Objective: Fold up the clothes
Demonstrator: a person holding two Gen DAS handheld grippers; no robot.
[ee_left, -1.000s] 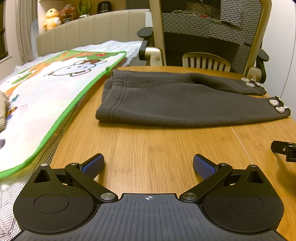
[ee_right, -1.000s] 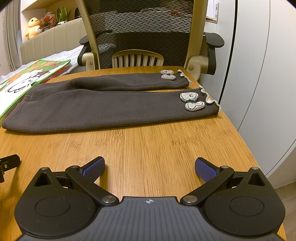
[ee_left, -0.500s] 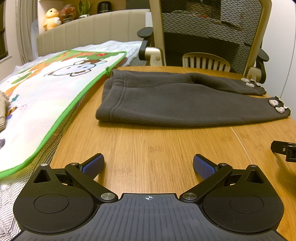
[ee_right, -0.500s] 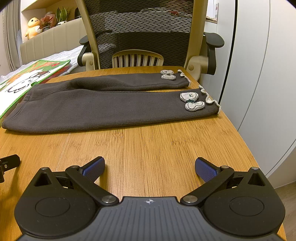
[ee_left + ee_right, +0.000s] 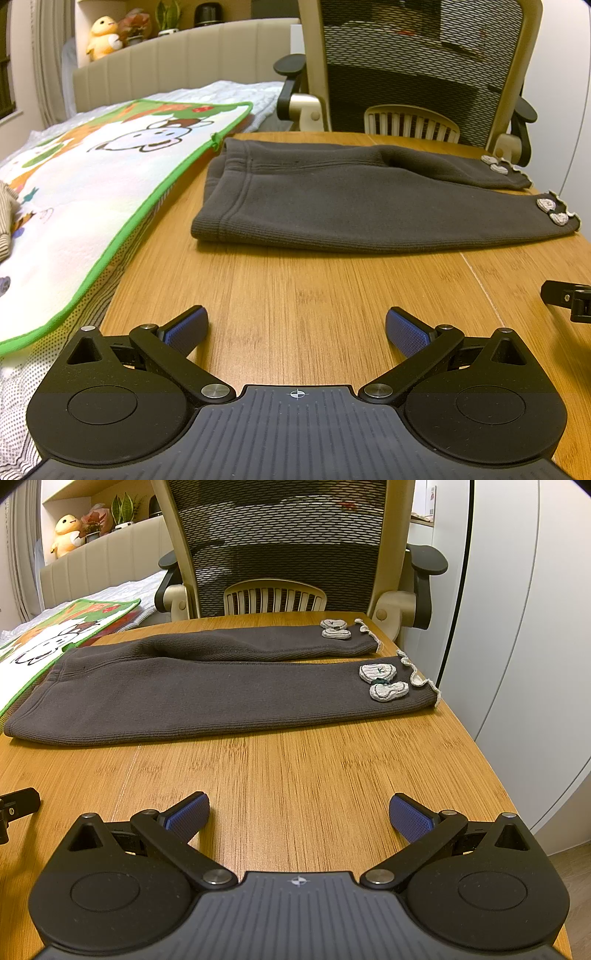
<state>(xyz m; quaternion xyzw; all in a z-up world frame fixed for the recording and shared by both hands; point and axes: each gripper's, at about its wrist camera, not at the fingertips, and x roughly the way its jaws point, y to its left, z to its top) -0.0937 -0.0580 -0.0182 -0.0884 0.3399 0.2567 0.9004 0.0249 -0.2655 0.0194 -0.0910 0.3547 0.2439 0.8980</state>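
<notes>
Dark grey trousers (image 5: 351, 199) lie flat across the wooden table (image 5: 314, 291), waistband to the left, both legs stretched to the right; they also show in the right wrist view (image 5: 207, 698). Pale patches (image 5: 382, 681) and a lace trim mark the cuffs at the right end. My left gripper (image 5: 296, 328) is open and empty, low over the table, short of the waistband end. My right gripper (image 5: 298, 810) is open and empty, short of the cuff end. Each gripper's edge shows in the other's view.
A mesh office chair (image 5: 284, 546) stands behind the table's far edge. A bed with a green-edged cartoon blanket (image 5: 96, 184) abuts the table's left side. A white wardrobe (image 5: 524, 609) stands to the right, past the table's right edge (image 5: 491, 771).
</notes>
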